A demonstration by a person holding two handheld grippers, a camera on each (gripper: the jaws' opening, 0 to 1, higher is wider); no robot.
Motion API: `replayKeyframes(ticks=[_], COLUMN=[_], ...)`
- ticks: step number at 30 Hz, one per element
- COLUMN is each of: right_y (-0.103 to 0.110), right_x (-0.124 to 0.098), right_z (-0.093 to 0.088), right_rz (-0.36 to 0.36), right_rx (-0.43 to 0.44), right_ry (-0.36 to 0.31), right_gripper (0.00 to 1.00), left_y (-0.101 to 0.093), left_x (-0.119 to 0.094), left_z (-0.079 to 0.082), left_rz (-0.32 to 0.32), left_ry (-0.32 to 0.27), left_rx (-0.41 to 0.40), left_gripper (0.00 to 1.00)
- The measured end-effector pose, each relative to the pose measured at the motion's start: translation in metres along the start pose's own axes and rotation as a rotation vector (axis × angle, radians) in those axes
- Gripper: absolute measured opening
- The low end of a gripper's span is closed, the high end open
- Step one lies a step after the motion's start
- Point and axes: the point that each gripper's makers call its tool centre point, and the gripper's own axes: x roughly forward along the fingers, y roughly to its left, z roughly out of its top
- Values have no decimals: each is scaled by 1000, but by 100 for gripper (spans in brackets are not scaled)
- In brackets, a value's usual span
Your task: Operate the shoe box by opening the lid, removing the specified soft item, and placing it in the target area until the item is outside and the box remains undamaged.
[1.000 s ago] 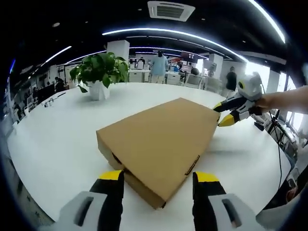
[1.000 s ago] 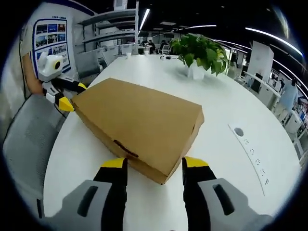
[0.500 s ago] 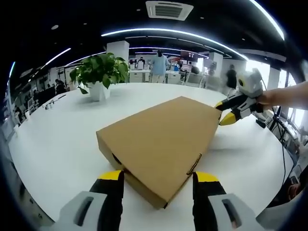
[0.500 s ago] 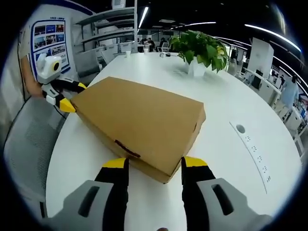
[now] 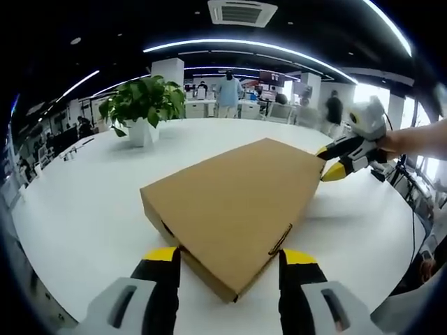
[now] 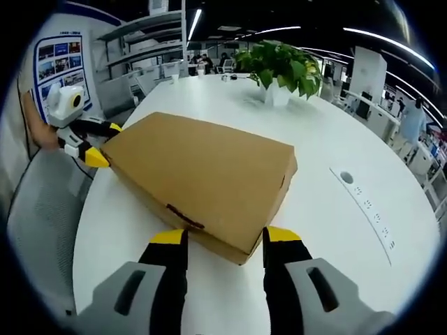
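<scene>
A closed brown cardboard shoe box (image 5: 234, 199) lies flat on the white table (image 5: 84, 202), its lid down. My left gripper (image 5: 229, 259) is open, its yellow-tipped jaws standing either side of the box's near corner. At the box's far right corner my right gripper (image 5: 330, 162) is held by a hand, jaws apart. In the right gripper view the box (image 6: 202, 171) lies the same way. There my right gripper (image 6: 223, 241) is open around its near corner, and the left gripper (image 6: 105, 144) is open at the far left corner. The soft item is hidden inside.
A potted green plant (image 5: 143, 105) stands at the back of the table (image 6: 328, 230). A strip of power sockets (image 6: 367, 216) is set into the tabletop on the right. A grey chair (image 6: 38, 216) stands by the table's left edge. People stand far off in the office.
Both views have shifted slightly with the hands. The right gripper has drifted a little away from the box's far corner. The box has not moved and stays closed.
</scene>
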Motion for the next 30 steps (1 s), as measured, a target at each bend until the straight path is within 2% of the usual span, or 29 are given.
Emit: replayKeyframes(ticks=[10, 18, 30], right_y=[12, 23, 42], right_x=[1, 3, 6], right_z=[0, 1, 5], right_rz=[-48, -91, -143], right_rx=[46, 88, 158], right_ry=[15, 5, 25], right_gripper=[38, 38, 37], left_y=[11, 25, 46], left_x=[0, 0, 0], left_z=[0, 2, 2], left_rz=[-49, -100, -172], left_ry=[32, 50, 91], left_rx=[18, 54, 115], left_gripper=[56, 56, 55])
